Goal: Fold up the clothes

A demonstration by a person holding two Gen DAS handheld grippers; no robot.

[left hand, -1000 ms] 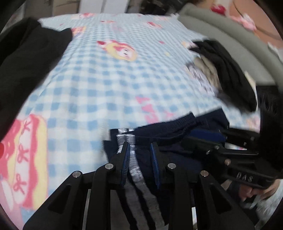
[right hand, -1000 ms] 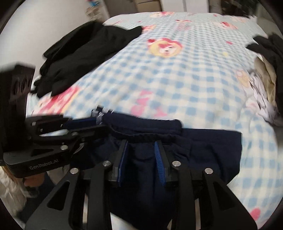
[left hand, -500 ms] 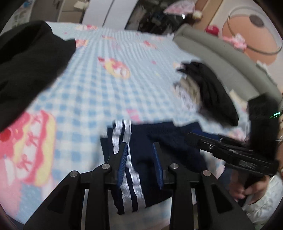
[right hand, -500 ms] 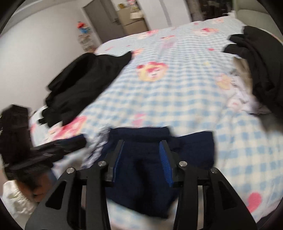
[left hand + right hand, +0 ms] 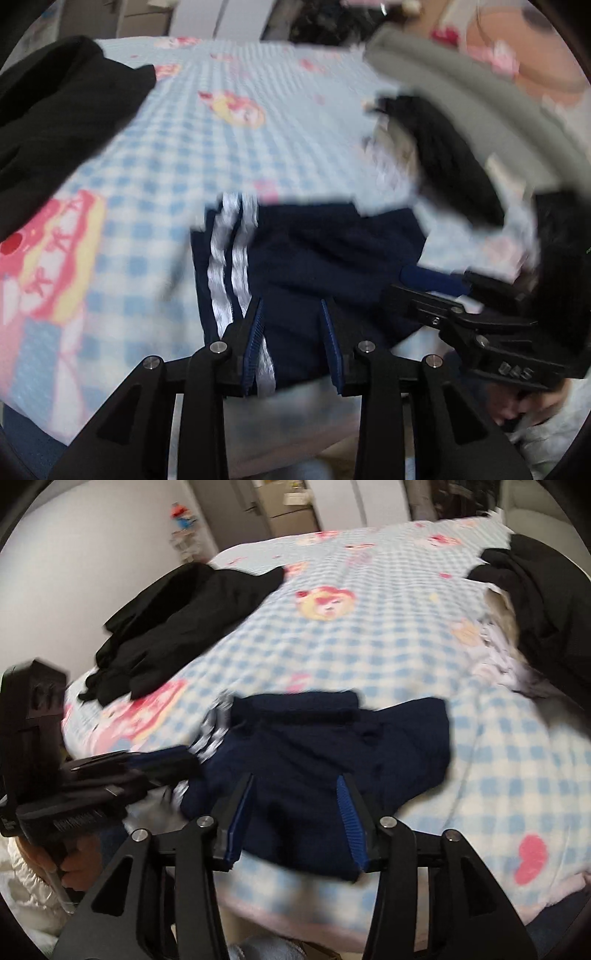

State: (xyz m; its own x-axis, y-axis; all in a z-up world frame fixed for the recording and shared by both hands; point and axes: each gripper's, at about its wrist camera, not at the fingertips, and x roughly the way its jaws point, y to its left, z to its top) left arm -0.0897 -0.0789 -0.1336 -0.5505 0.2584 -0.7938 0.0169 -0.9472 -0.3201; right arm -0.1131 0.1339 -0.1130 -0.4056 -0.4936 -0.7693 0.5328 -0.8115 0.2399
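Both grippers, left (image 5: 291, 343) and right (image 5: 295, 812), spread and holding nothing, poised above the navy shorts (image 5: 325, 760) at the bed's (image 5: 369, 646) near edge, waistband far, striped side nearer the left.

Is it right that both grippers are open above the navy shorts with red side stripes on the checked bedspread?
Not quite: the stripes are white, not red, as the left wrist view shows. The navy shorts do lie on the checked bedspread, with the left gripper and right gripper open above them.
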